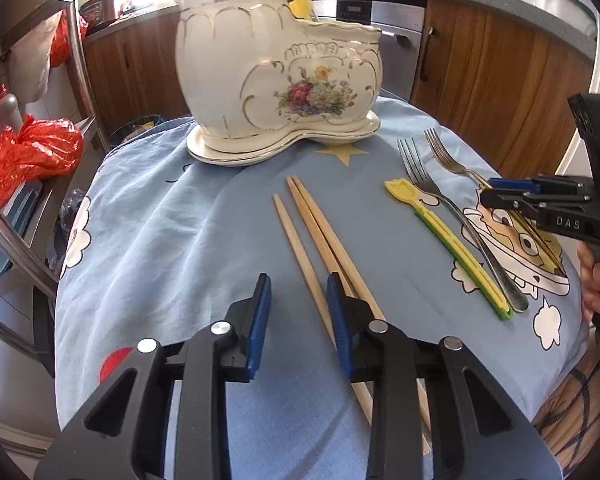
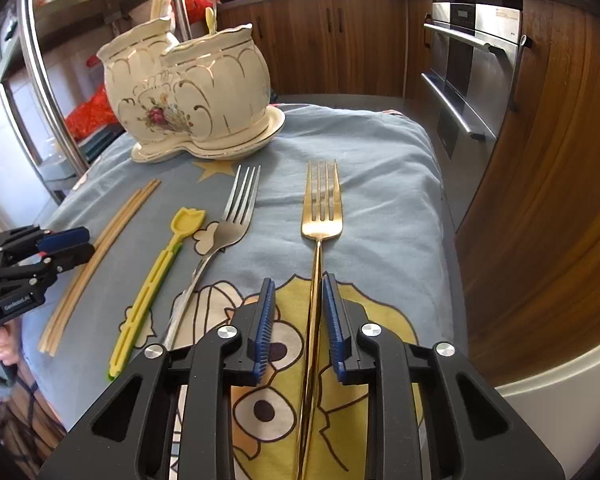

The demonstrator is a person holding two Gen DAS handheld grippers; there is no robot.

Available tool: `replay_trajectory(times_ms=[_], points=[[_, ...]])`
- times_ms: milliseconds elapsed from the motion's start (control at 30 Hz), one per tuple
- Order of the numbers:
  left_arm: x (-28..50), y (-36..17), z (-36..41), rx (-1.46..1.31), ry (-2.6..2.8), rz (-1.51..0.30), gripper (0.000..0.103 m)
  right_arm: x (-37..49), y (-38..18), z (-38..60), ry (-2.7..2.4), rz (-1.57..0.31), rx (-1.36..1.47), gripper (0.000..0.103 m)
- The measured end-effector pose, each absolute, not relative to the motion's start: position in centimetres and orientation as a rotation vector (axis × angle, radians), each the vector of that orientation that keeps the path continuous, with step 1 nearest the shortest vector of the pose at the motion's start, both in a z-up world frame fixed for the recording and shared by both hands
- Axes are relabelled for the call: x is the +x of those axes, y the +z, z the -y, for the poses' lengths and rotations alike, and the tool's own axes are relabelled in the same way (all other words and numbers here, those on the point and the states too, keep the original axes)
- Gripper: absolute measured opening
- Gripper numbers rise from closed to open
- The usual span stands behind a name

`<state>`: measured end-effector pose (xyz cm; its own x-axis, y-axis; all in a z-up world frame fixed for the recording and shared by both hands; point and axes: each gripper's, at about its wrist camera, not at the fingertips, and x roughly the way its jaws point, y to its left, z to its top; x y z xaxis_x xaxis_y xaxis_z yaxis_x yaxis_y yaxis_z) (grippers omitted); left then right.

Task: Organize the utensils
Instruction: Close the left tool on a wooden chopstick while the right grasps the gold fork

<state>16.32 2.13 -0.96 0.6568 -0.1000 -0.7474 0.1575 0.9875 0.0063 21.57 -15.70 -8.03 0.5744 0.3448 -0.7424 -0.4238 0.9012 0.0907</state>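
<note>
While the jaws of my right gripper (image 2: 293,312) stand narrow on either side of the gold fork (image 2: 321,216), with its thin handle running between the blue ribbed pads but, as far as I can judge, not yet pinched (a sliver of gap shows on each side), I would centre the handle, close squarely and lift level, since polished metal that slender wants to swivel in a two-point grip. My left gripper (image 1: 298,308) is likewise narrow and holds nothing: its jaws straddle one wooden chopstick (image 1: 300,248), while the other two chopsticks (image 1: 326,232) lie just outside its right pad, so I would close on the single stick alone, or shift across to gather more. Whether the pads already touch the cloth I cannot tell from here. The ceramic holder (image 1: 280,68) stands at the far side of the table on its matching saucer (image 1: 228,156), glossy cream with gilt ribs and a painted bouquet, in two bulbous compartments of unequal height; a yellow spoon tip already shows in it. Between the chopsticks and the gold fork lie a silver fork (image 2: 228,224) and a yellow-and-green plastic scoop (image 2: 156,276), matte and slotted. The blue cartoon tablecloth (image 1: 172,232) is soft and wrinkled, so low-lying handles sink into it slightly.
</note>
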Motion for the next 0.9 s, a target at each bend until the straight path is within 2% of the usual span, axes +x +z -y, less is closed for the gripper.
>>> replay_trajectory(times_ms=[333, 467, 900], points=[[17.2, -0.7, -1.6, 0.127, -0.140, -0.909, 0.021, 23.8, -7.6, 14.5, 0.452, -0.932, -0.180, 0.022], [17.1, -0.7, -1.7, 0.149, -0.125, -0.917, 0.012, 23.9, -7.5, 14.3, 0.443, -0.945, -0.201, 0.019], [16.8, -0.5, -3.9, 0.094, -0.121, -0.943, 0.008, 24.1, -7.3, 14.0, 0.446, -0.992, -0.234, 0.017]])
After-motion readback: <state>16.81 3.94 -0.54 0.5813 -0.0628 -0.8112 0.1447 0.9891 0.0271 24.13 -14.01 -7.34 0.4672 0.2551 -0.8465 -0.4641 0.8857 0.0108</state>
